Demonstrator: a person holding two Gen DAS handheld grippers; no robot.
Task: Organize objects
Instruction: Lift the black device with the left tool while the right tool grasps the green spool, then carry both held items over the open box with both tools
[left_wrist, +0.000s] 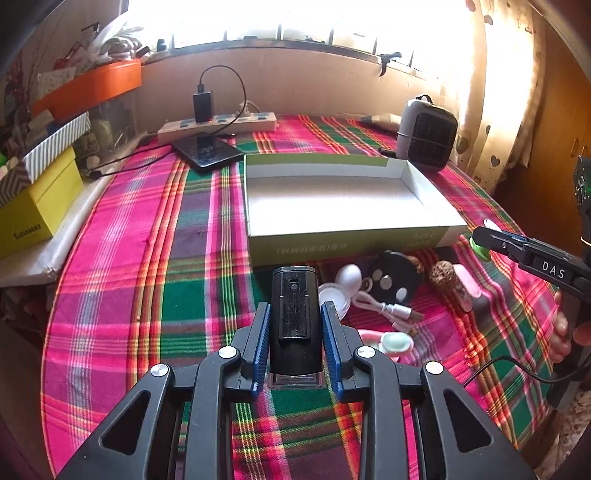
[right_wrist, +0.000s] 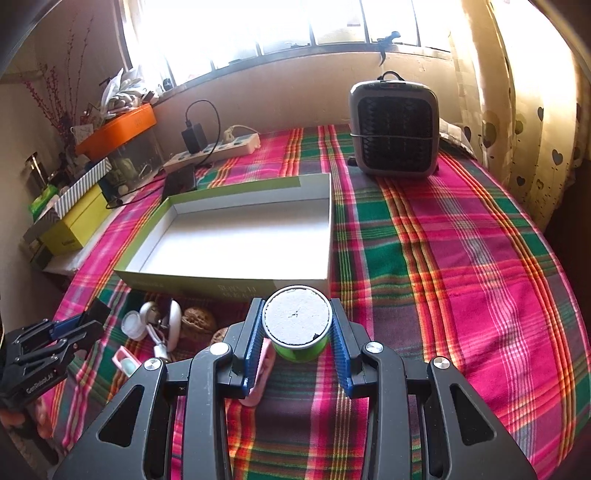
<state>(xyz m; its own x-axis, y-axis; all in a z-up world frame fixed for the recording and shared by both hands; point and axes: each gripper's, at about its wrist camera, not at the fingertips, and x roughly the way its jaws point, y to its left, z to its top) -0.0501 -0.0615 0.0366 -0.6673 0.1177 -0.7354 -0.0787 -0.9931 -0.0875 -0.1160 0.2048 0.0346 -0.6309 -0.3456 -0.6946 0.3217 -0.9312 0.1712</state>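
My left gripper (left_wrist: 295, 314) is shut on a black oblong device (left_wrist: 294, 317), held above the plaid tablecloth just short of the shallow white-lined box (left_wrist: 347, 236). My right gripper (right_wrist: 297, 317) is shut on a green spool with a grey round top (right_wrist: 297, 320), also lifted in front of that box (right_wrist: 229, 282). Both blue pads press on the sides of what they hold. Loose on the cloth near the box's front wall lie a white cable (left_wrist: 384, 308), a walnut (left_wrist: 443, 275), a round black piece (left_wrist: 393, 275), a white egg-shaped case (left_wrist: 349, 277) and a pink item (left_wrist: 467, 288).
A small grey heater (right_wrist: 395, 129) stands at the back right. A power strip (left_wrist: 221, 125) with a black charger and a dark phone (left_wrist: 208, 151) lie at the back. Stacked boxes, yellow (left_wrist: 40, 210) and orange (left_wrist: 92, 86), crowd the left edge. A curtain hangs at the right.
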